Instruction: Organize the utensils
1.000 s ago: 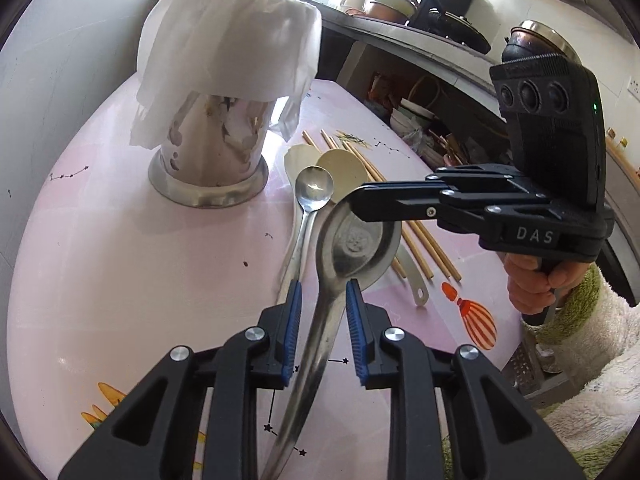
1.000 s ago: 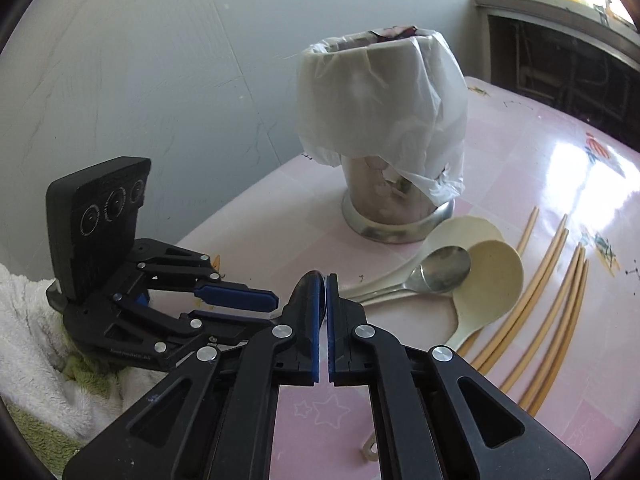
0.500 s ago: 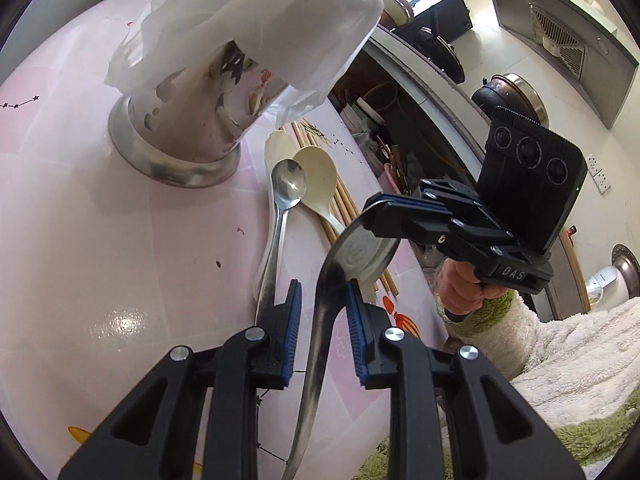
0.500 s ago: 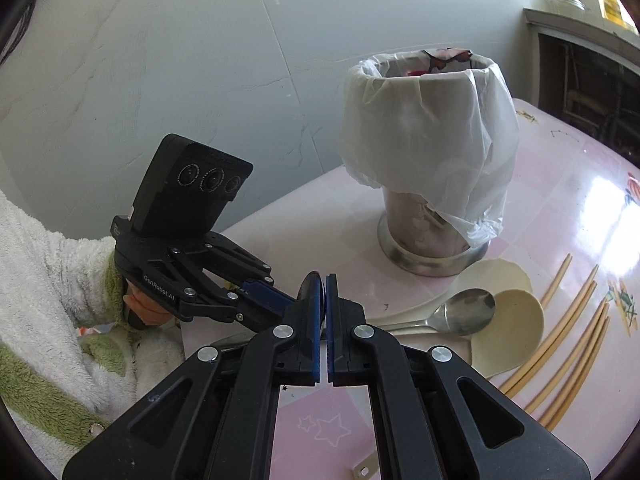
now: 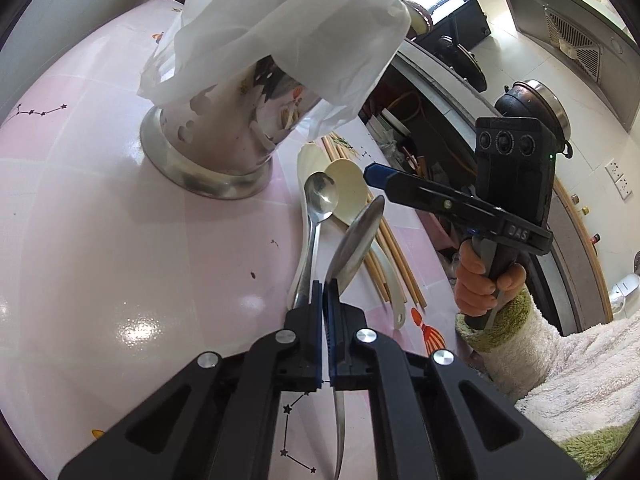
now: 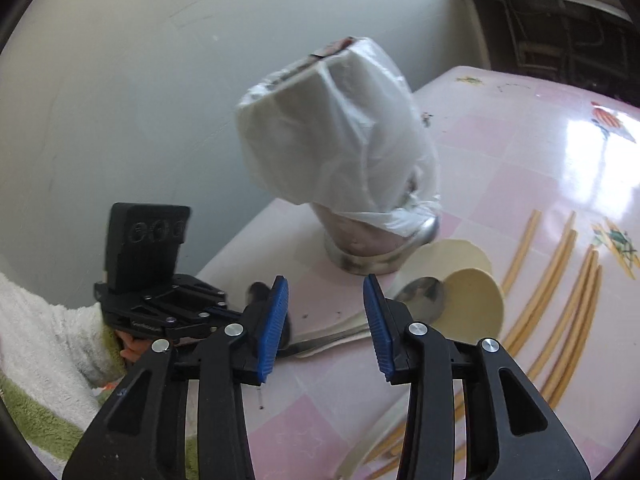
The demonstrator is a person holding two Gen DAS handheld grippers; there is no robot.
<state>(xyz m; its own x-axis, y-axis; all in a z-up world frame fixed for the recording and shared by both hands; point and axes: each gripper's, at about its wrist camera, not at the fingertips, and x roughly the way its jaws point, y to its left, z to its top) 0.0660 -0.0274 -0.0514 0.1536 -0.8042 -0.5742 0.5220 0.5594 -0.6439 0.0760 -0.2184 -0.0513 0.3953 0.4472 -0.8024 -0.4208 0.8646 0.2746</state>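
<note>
My left gripper (image 5: 325,292) is shut on the handle of a large metal spoon (image 5: 360,236), which it holds tilted above the pink table (image 5: 100,260). The spoon's bowl points toward my right gripper (image 5: 376,176), which hovers just past and above it. In the right wrist view my right gripper (image 6: 326,308) has its jaws opening, with nothing between the blue pads (image 6: 276,320). A small metal spoon (image 5: 320,196) and cream plastic spoons (image 5: 348,184) lie beside wooden chopsticks (image 5: 394,256). A metal holder (image 5: 224,152) lined with a white bag stands behind them.
A hand (image 5: 484,280) in a fluffy white and green sleeve holds the right gripper. Kitchen shelves and pots lie beyond the table's far edge. A grey wall (image 6: 120,100) runs behind the holder (image 6: 360,248). Chopsticks (image 6: 560,280) and cream spoons (image 6: 472,300) lie to the right.
My left gripper has closed on the large spoon's handle. My right gripper, earlier shut on the spoon's bowl tip, has let go, opened and drawn away from it.
</note>
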